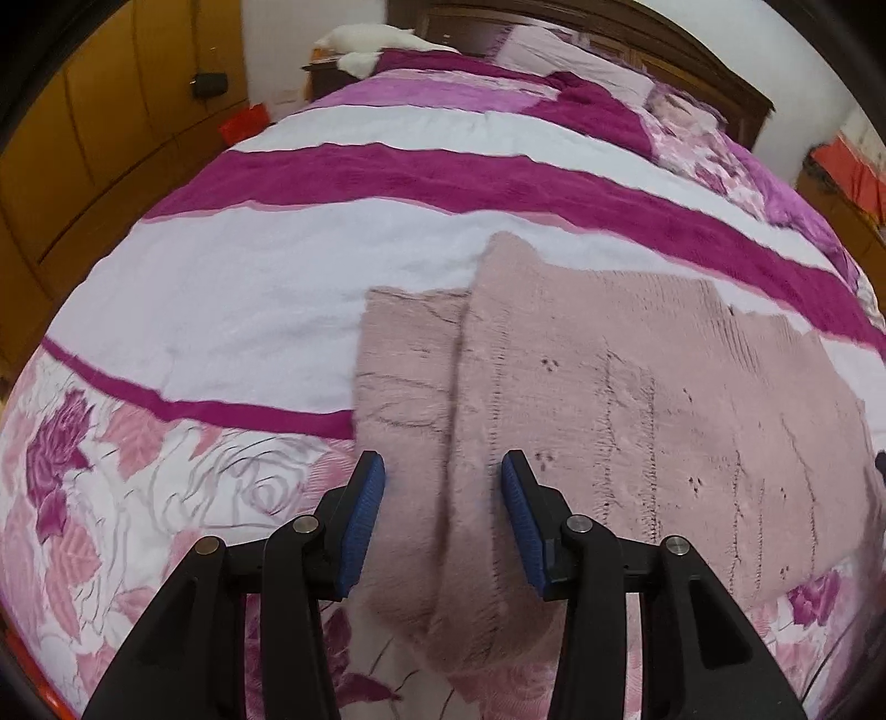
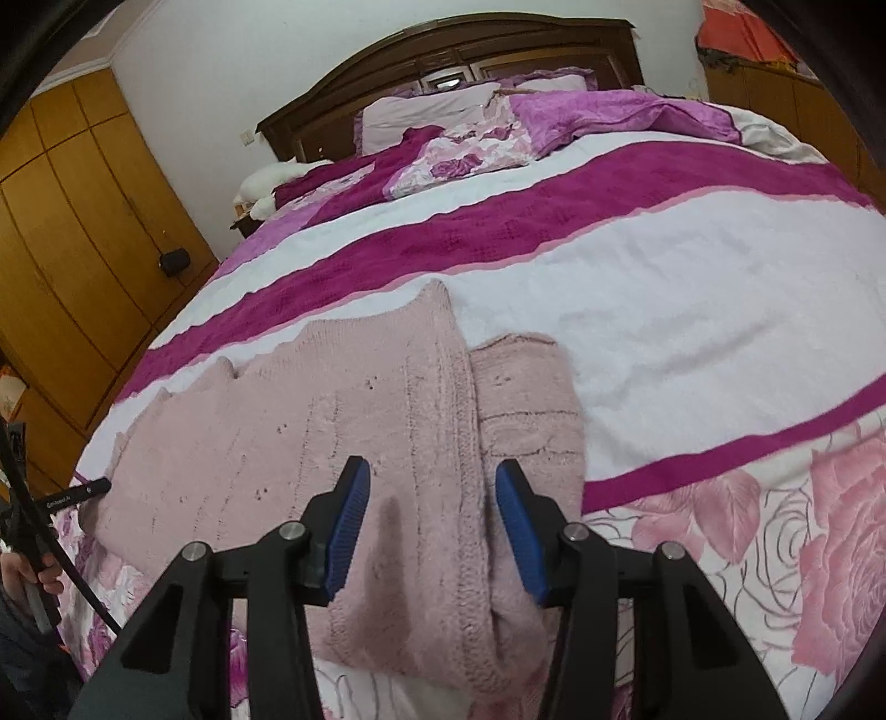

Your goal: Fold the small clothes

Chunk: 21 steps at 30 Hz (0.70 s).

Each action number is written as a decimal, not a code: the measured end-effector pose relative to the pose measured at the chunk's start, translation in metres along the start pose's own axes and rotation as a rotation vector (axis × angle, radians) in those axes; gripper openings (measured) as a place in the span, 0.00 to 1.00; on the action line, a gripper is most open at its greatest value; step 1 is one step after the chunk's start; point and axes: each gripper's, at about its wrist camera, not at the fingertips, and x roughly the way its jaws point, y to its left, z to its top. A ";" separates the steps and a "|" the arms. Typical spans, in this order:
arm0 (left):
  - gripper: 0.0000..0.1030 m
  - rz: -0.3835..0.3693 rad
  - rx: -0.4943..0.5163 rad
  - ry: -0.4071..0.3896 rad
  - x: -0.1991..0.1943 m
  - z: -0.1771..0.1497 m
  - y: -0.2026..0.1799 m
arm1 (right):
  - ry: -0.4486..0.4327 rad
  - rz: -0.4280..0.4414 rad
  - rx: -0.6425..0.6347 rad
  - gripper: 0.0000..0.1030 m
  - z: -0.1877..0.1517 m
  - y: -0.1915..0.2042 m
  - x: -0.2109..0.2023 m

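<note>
A pale pink knitted sweater (image 1: pixel 637 399) lies flat across the near part of the bed, with both sleeves folded inward over its sides. My left gripper (image 1: pixel 443 476) is open just above the folded left side, its blue pads (image 1: pixel 365 515) either side of the sleeve's fold line. My right gripper (image 2: pixel 429 487) is open above the folded right side of the same sweater (image 2: pixel 310 421), straddling that fold edge. Neither gripper holds cloth. In the right wrist view the left gripper's tip (image 2: pixel 83 493) pokes in at the sweater's left edge.
The bed carries a blanket (image 2: pixel 637 310) with white and magenta stripes and pink roses. Pillows (image 2: pixel 443 116) and a dark wooden headboard (image 2: pixel 459 39) are at the far end. Orange wooden wardrobes (image 2: pixel 72 221) stand to the left. A hand (image 2: pixel 27 570) grips the left handle.
</note>
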 end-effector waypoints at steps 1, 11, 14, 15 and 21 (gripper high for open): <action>0.11 -0.006 0.013 0.001 0.003 0.000 -0.003 | 0.011 0.002 -0.003 0.44 0.000 0.000 0.004; 0.00 -0.094 -0.072 -0.022 -0.028 -0.020 0.017 | -0.002 0.033 -0.004 0.07 -0.009 0.006 -0.023; 0.00 -0.099 -0.078 -0.010 -0.036 -0.031 0.022 | -0.001 0.037 0.016 0.07 -0.018 0.000 -0.038; 0.00 -0.100 -0.073 -0.007 -0.038 -0.034 0.022 | 0.005 0.040 0.026 0.07 -0.022 -0.003 -0.042; 0.00 -0.085 -0.051 -0.006 -0.044 -0.040 0.020 | 0.015 0.047 0.047 0.07 -0.036 -0.014 -0.056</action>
